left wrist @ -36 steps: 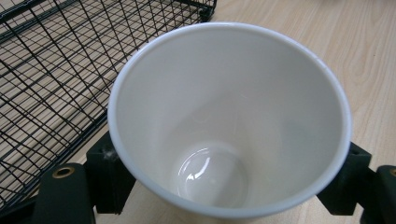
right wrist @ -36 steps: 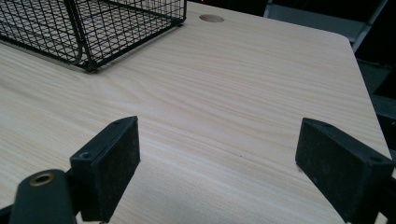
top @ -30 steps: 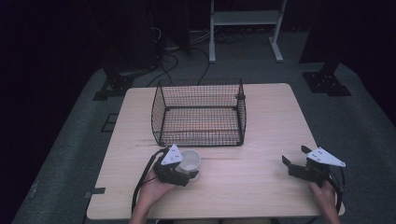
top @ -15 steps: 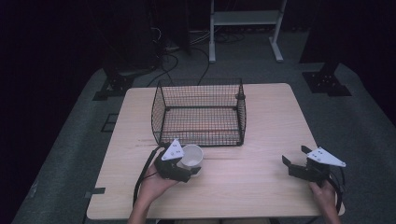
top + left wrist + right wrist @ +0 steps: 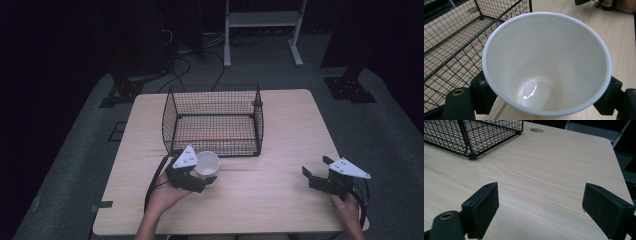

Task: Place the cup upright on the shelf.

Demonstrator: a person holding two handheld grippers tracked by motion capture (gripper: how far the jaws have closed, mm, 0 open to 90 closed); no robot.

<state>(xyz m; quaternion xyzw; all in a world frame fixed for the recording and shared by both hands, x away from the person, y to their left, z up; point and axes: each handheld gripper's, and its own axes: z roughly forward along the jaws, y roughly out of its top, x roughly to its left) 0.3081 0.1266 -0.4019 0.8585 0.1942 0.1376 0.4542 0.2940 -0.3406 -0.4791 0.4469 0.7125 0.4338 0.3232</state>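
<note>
My left gripper [image 5: 196,176] clamped on a white paper cup [image 5: 206,164], cup upright just in front of the black wire basket [image 5: 215,121], my right gripper [image 5: 320,175] spread wide with nothing between its jaws, near the wooden table's [image 5: 280,200] right edge.

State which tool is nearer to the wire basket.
Left. The left tool, shut on the white cup, sits just before the wire basket; the right tool stands open, well off to its side.

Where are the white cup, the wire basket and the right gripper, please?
white cup [image 5: 549,62]: left gripper view, inner wall.
wire basket [image 5: 212,148]: high view, front mesh wall.
right gripper [image 5: 315,172]: high view, midway between its open fingers.
</note>
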